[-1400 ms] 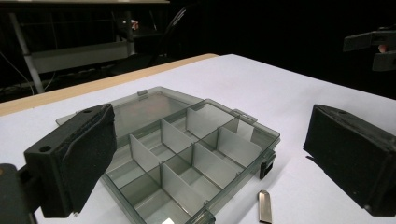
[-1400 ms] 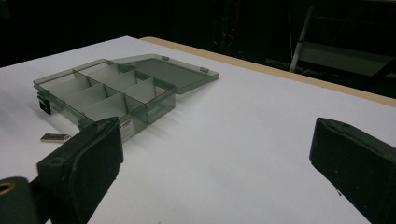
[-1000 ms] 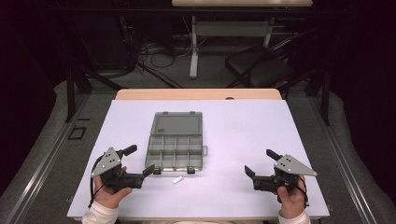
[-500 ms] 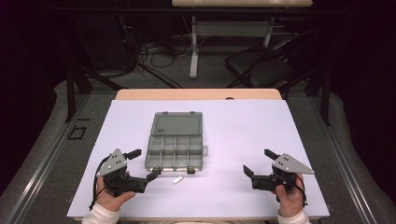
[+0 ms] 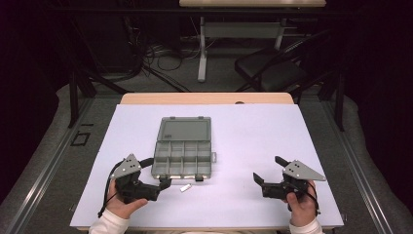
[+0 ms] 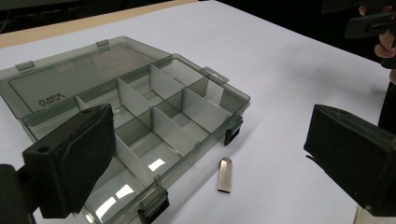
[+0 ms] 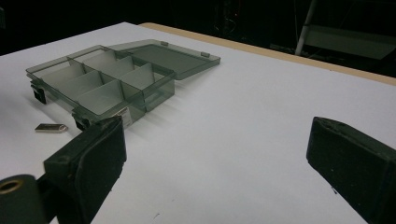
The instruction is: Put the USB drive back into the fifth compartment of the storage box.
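A smoky grey compartment box point(image 5: 184, 158) lies open mid-table, its lid point(image 5: 186, 130) folded flat behind it and its cells empty. A small metal USB stick point(image 5: 185, 187) rests on the white sheet just in front of the box. My left gripper point(image 5: 156, 171) is open at the box's front left corner, one jaw over the left cells and the other beyond the stick. In the left gripper view the box point(image 6: 154, 121) and the stick point(image 6: 225, 175) sit between the jaws of that gripper point(image 6: 205, 140). My right gripper point(image 5: 269, 169) stands open at the front right, holding nothing. Its own view shows box point(image 7: 102, 79), stick point(image 7: 50, 128) and wide-set jaws point(image 7: 219, 154).
The white sheet point(image 5: 253, 131) covers a wooden table whose far edge point(image 5: 207, 98) shows bare. Beyond it a black chair point(image 5: 272, 73), a desk frame point(image 5: 202, 53) and floor cables point(image 5: 151, 58) stand in the dark. The right gripper point(image 6: 373, 21) shows far off in the left gripper view.
My left gripper has slid a little to the right, closer to the box's front corner and the stick. The right gripper has barely shifted.
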Demonstrator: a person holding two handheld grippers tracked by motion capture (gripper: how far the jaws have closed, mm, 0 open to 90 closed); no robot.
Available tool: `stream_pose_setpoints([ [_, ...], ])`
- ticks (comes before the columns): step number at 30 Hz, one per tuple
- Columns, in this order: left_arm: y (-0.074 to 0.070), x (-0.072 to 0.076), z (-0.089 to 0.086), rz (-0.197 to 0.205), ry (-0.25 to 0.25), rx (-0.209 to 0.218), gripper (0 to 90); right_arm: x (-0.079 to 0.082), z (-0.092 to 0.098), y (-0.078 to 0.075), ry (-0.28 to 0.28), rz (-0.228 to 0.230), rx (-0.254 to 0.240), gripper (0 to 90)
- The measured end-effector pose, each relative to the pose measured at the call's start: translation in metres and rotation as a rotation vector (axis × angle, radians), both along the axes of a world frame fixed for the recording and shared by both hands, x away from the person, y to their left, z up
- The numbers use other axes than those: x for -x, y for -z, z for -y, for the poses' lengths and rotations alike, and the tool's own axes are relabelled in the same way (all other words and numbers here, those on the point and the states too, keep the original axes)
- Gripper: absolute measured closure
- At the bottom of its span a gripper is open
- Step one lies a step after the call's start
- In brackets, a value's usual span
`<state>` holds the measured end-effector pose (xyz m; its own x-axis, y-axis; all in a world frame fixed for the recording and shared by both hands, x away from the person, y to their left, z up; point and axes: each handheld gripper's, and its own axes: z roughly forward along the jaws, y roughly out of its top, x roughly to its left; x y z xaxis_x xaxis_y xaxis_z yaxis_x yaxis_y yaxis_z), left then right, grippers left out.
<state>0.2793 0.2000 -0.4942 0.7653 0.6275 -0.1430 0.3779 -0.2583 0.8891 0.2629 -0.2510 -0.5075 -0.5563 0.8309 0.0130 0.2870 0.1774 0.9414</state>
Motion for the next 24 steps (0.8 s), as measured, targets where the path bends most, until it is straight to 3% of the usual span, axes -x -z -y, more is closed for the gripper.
stream_pose_setpoints([
  [11, -0.008, -0.004, 0.014, -0.022, 0.014, -0.023, 15.1, 0.0, 0.0, 0.0, 0.0, 0.0, 0.003, 5.7],
  [19, -0.014, -0.01, 0.027, -0.047, 0.026, -0.075, 22.5, 0.0, 0.0, 0.0, 0.0, 0.001, 0.005, 6.4],
  [24, -0.016, -0.012, 0.032, -0.05, 0.036, -0.084, 26.6, 0.0, 0.0, 0.0, 0.0, 0.003, 0.01, 6.6],
])
